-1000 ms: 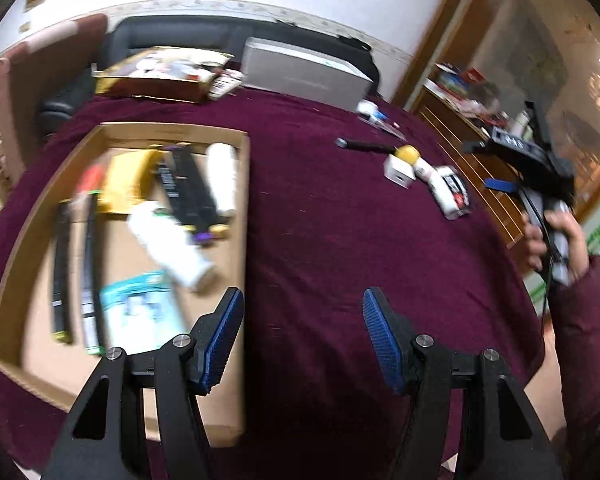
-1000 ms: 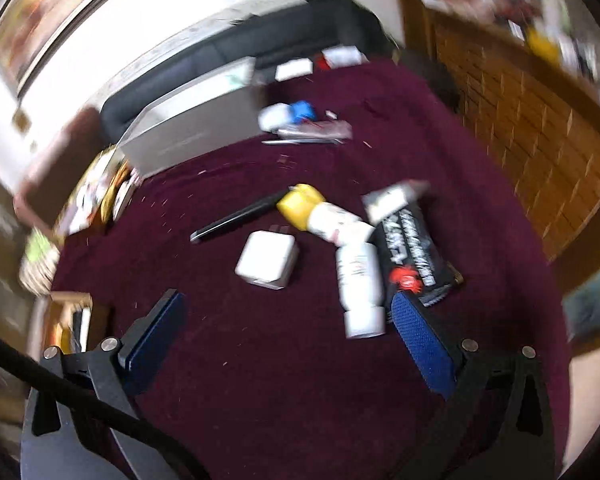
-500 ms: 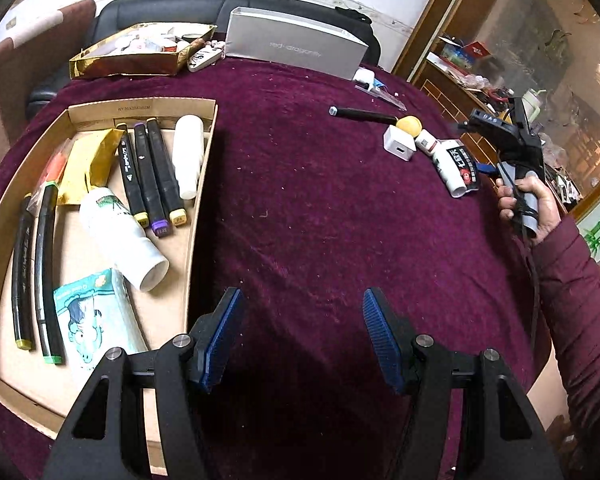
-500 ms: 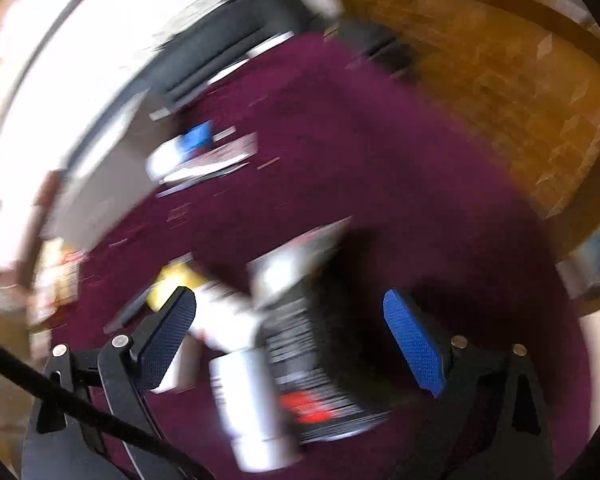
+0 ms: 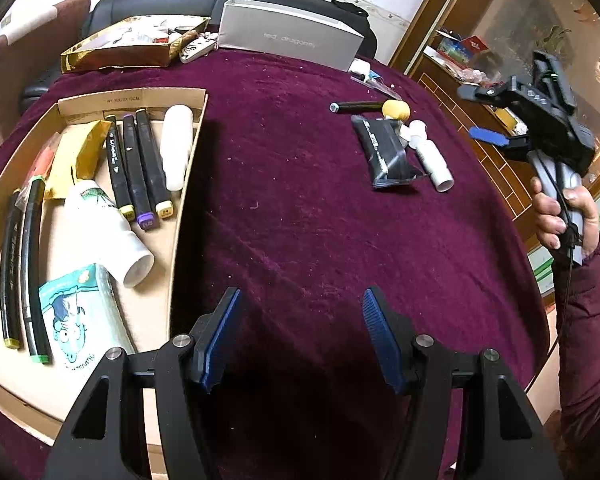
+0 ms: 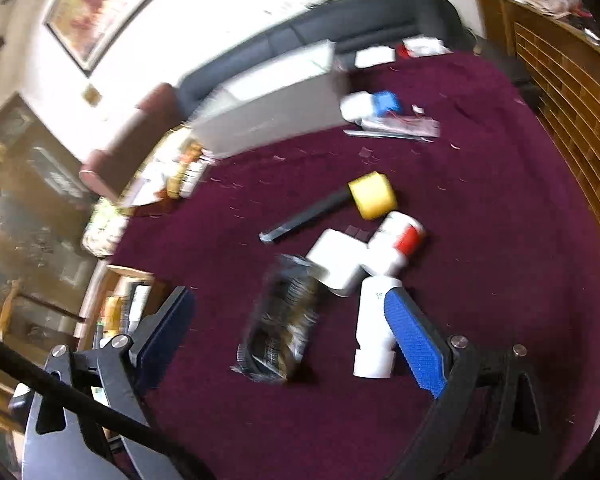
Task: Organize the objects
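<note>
Left gripper (image 5: 300,336) hangs low over bare maroon table (image 5: 300,220), jaws partway apart, nothing between the blue pads. Just to its left, the cardboard tray (image 5: 180,200) sits on the cloth: cartoon-printed packet (image 5: 80,316) nearest, then a white bottle (image 5: 108,232) lying on its side, two dark pens along the left wall, three black markers (image 5: 136,160) side by side, a white tube (image 5: 176,144) against the right wall, a gold pouch (image 5: 76,152) further left.

Right gripper (image 6: 296,332), jaws wide after narrowing slightly from their widest, empty; it hovers above a loose cluster. A black plastic-wrapped packet (image 6: 280,316) lies on the cloth between the jaws, untouched. A white tube-shaped bottle (image 6: 374,332) lies just behind the right pad. Beyond: white square adapter (image 6: 336,260), white bottle with a red label (image 6: 398,240), then a yellow-headed mallet (image 6: 372,194) with a black handle.

Farthest: grey box (image 5: 288,40) and gold tray (image 5: 128,44) at the table's back edge, dark sofa (image 5: 160,2) behind.
</note>
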`<state>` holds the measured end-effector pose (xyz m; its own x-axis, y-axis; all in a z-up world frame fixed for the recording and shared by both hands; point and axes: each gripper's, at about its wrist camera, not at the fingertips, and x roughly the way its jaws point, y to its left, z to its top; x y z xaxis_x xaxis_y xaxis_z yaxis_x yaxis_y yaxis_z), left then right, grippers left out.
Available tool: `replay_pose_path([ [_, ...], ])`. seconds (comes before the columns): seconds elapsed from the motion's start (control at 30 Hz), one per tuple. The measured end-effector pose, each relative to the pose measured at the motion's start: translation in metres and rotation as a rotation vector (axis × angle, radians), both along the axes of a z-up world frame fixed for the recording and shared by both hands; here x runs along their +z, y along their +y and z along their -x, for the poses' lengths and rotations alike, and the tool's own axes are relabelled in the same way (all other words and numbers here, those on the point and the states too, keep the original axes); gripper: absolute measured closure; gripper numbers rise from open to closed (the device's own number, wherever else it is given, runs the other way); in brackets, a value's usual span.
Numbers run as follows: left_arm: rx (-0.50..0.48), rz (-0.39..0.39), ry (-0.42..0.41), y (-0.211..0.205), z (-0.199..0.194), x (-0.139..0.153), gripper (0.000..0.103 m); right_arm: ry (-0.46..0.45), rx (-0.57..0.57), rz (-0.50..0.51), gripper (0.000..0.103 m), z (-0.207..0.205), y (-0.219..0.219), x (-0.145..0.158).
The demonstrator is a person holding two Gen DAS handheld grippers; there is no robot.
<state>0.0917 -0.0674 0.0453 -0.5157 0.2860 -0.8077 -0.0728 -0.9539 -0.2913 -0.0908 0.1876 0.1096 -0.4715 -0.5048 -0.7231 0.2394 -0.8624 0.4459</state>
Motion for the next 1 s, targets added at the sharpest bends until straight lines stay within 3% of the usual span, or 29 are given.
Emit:
replay_pose_path([
  [0.07, 0.002, -0.005, -0.005, -0.001, 0.0, -0.001, 0.047, -0.037, -0.042, -0.009, 0.007, 0.004, 0.002, -0.011],
  [0.27, 0.018, -0.014, -0.006, -0.004, -0.001, -0.001, 0.047, -0.072, -0.195, -0.204, 0.007, 0.013, 0.017, -0.035],
  [0.47, 0.015, -0.035, -0.005, 0.002, 0.013, 0.006, 0.047, -0.036, -0.196, -0.388, 0.009, 0.012, -0.002, -0.052],
  [0.57, -0.008, -0.012, 0.029, 0.017, 0.032, 0.016, 0.047, -0.01, -0.196, -0.473, 0.02, 0.014, -0.016, -0.061],
  [0.63, -0.009, 0.007, 0.043, 0.027, 0.051, 0.019, 0.047, -0.028, -0.193, -0.478, 0.042, 0.017, -0.019, -0.069],
  [0.7, -0.011, 0.004, 0.045, 0.034, 0.067, 0.018, 0.047, -0.057, -0.198, -0.451, 0.057, 0.018, -0.015, -0.077],
  [0.87, -0.027, -0.015, 0.005, 0.059, 0.11, 0.007, 0.047, -0.048, -0.231, -0.374, 0.067, 0.007, 0.001, -0.077],
  [1.0, -0.031, 0.023, 0.001, 0.081, 0.14, -0.002, 0.047, -0.028, -0.237, -0.331, 0.071, 0.005, 0.009, -0.078],
])
